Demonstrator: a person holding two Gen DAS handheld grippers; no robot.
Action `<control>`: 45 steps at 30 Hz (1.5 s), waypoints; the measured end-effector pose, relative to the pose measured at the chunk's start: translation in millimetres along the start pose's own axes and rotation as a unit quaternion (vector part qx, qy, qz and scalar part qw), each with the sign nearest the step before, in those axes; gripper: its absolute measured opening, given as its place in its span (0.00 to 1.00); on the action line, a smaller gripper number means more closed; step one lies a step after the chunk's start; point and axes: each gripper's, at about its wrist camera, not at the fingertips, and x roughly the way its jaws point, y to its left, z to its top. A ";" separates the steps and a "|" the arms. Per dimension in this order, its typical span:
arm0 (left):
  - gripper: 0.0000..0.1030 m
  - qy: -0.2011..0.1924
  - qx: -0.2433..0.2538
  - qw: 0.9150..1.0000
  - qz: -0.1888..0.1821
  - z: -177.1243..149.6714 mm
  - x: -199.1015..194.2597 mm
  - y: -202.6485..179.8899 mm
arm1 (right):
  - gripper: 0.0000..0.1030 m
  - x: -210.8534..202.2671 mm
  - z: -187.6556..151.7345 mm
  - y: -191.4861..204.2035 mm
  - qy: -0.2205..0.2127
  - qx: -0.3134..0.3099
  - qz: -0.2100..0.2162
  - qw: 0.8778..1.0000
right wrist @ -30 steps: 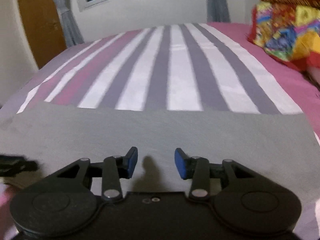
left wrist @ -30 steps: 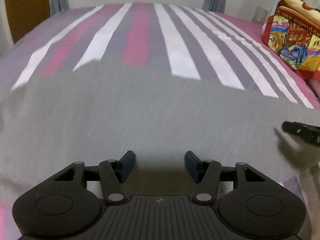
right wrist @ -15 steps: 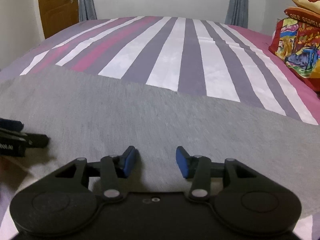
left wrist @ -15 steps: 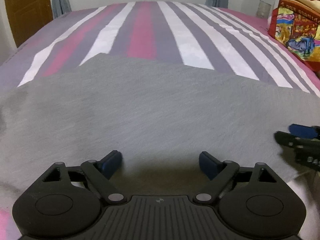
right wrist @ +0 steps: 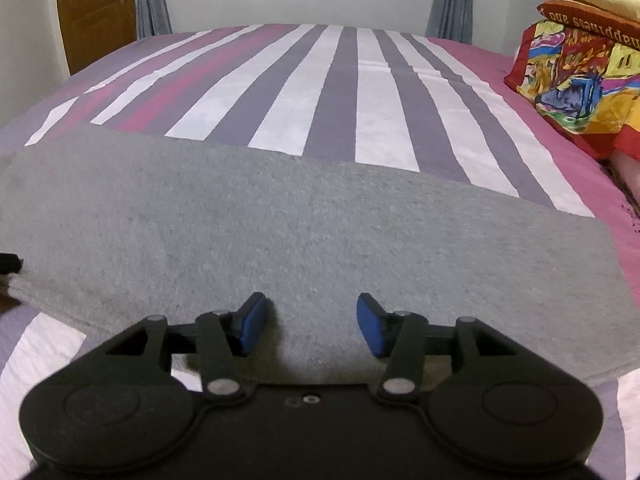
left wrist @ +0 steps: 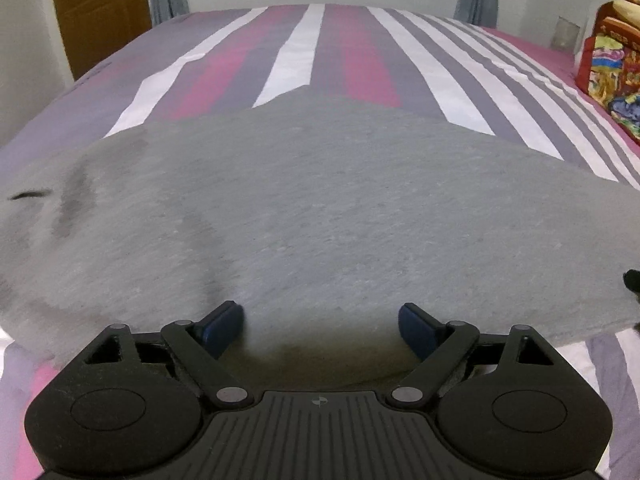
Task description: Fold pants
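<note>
Grey pants [left wrist: 320, 208] lie flat across the striped bed, folded into a wide band; they also show in the right wrist view [right wrist: 304, 232]. My left gripper [left wrist: 320, 326] is open wide, its blue-padded fingers low over the near edge of the pants with nothing between them. My right gripper [right wrist: 310, 326] is open too, over the near edge further right, and empty. A dark bit of the right gripper shows at the right edge of the left wrist view [left wrist: 632, 280].
The bed [right wrist: 340, 92] has pink, purple and white stripes. Colourful pillows [right wrist: 580, 72] are stacked at the right side. A brown door [left wrist: 96, 8] and grey curtains stand behind the bed.
Both grippers have drawn back toward the near edge of the pants. The left gripper's jaws have opened wider. More of the pants and bed now shows.
</note>
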 end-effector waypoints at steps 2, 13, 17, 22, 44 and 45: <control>0.84 0.005 -0.011 1.000 0.004 3.6 -1.5 -0.9 | 0.50 -0.9 1.4 2.3 0.002 -0.002 -0.006 1.000; 0.84 -0.005 -0.007 1.000 -0.019 21.5 -11.6 -40.2 | 0.59 -7.6 7.1 -4.8 -0.004 -0.004 -0.017 1.000; 0.84 0.003 0.014 1.000 -0.022 24.2 -3.8 -58.6 | 0.61 -10.0 4.2 -23.4 -0.005 0.005 -0.023 1.000; 0.84 0.011 0.015 1.000 -0.015 19.0 2.0 -62.3 | 0.60 -28.2 -9.1 -71.3 -0.008 0.056 -0.021 0.998; 0.84 0.013 0.083 0.993 -0.079 26.4 -0.1 -182.4 | 0.38 -44.5 -75.8 -234.6 -0.048 0.419 0.037 0.906; 0.84 0.011 0.090 0.993 -0.071 25.1 0.9 -187.3 | 0.37 -42.3 -75.4 -234.1 -0.053 0.423 0.042 0.903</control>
